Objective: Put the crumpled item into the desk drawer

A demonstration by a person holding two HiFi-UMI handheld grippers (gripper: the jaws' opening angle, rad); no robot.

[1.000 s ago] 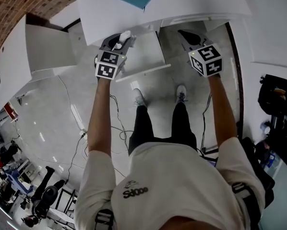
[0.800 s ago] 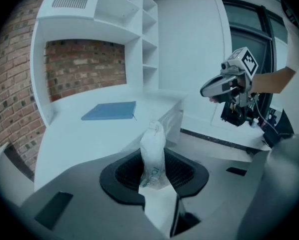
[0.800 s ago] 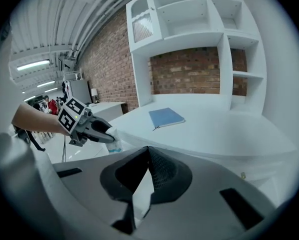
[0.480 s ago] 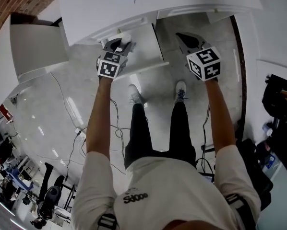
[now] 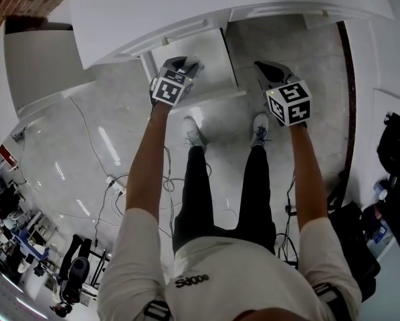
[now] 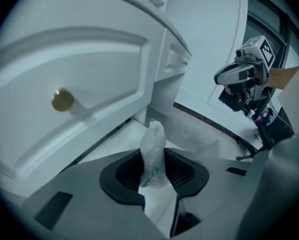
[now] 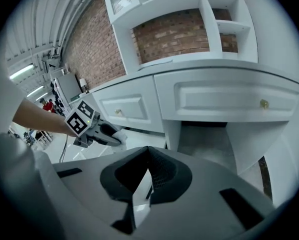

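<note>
Left gripper [image 5: 184, 65] has shifted right in the head view and sits upper centre of frame, over the left part of the open drawer [image 5: 217, 49]. Its jaws clamp the crumpled item [image 6: 153, 151], white, upright, poking past the tips. Right gripper [image 5: 268, 69] hangs just right of the drawer, jaws closed together, nothing between them.

You stand at a white desk [image 5: 140, 12] on a glossy pale floor [image 5: 73, 152] strewn with cables [image 5: 168, 182]. Behind it, a brick wall [image 7: 179, 31] shows through white shelves [image 7: 229, 26]; strip lights [image 7: 22, 71] glow overhead.
</note>
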